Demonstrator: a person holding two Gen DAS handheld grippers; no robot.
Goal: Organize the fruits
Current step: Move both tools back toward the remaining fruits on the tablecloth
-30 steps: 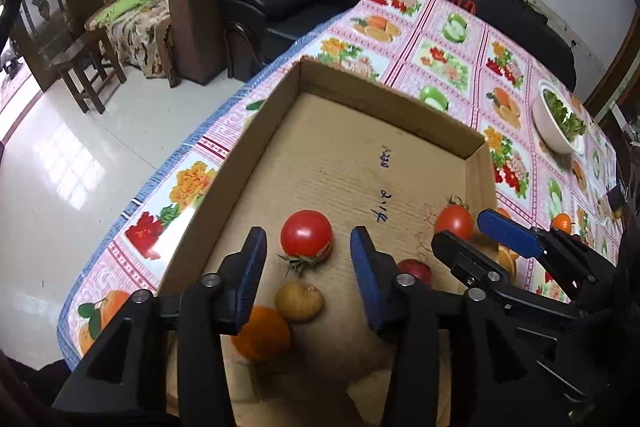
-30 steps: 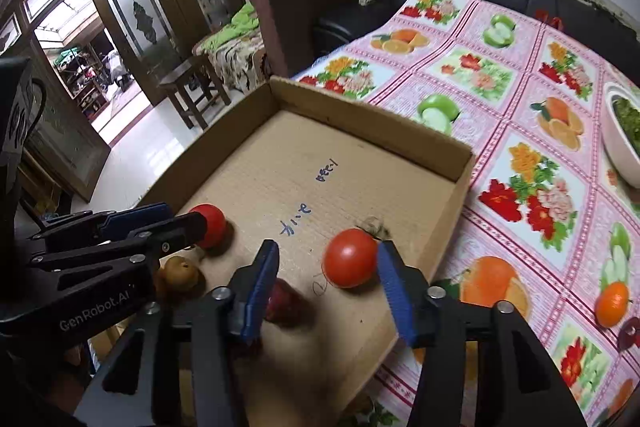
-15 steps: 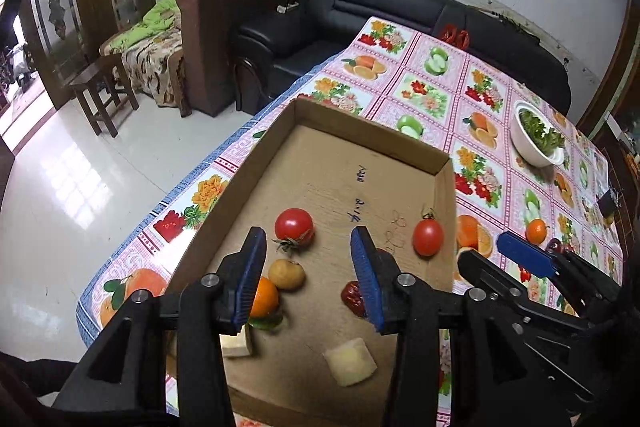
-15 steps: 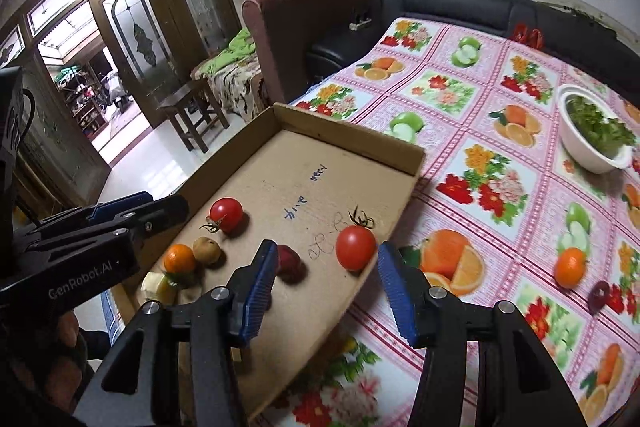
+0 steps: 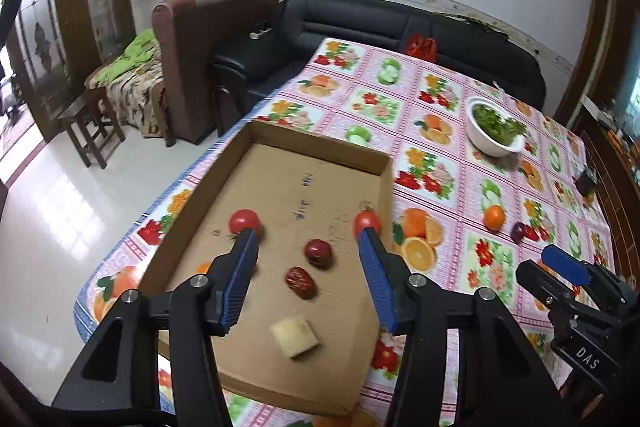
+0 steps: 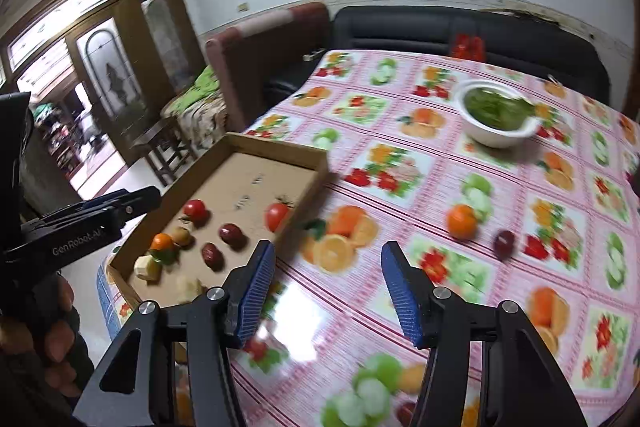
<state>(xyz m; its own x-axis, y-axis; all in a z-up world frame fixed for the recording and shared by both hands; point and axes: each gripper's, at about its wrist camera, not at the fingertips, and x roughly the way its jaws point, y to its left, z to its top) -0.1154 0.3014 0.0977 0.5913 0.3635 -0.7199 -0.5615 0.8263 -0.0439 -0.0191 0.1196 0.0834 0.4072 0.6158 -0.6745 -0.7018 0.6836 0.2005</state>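
A shallow cardboard tray point(image 5: 320, 143) point(image 6: 280, 147) holds two red tomatoes point(image 5: 245, 221) point(image 5: 366, 221), two dark red fruits point(image 5: 318, 253) point(image 5: 300, 281), a pale cube point(image 5: 295, 337), a small orange point(image 6: 162, 242) and a brownish fruit point(image 6: 182, 235). A loose orange point(image 5: 494, 217) point(image 6: 462, 221) and a dark plum point(image 5: 519, 231) point(image 6: 504, 243) lie on the tablecloth to the right. My left gripper point(image 5: 308, 283) is open and empty above the tray. My right gripper point(image 6: 328, 291) is open and empty above the cloth, right of the tray.
The table point(image 5: 440, 131) has a floral fruit-print cloth. A white bowl of greens point(image 5: 494, 129) point(image 6: 496, 117) stands at the far right. A black sofa point(image 5: 400, 23) and a brown armchair point(image 5: 192, 39) stand behind the table. A wooden stool point(image 5: 92, 119) is on the floor at left.
Both grippers have pulled back and up from the tray. The right gripper has swung right, over the cloth. Both stay open and empty.
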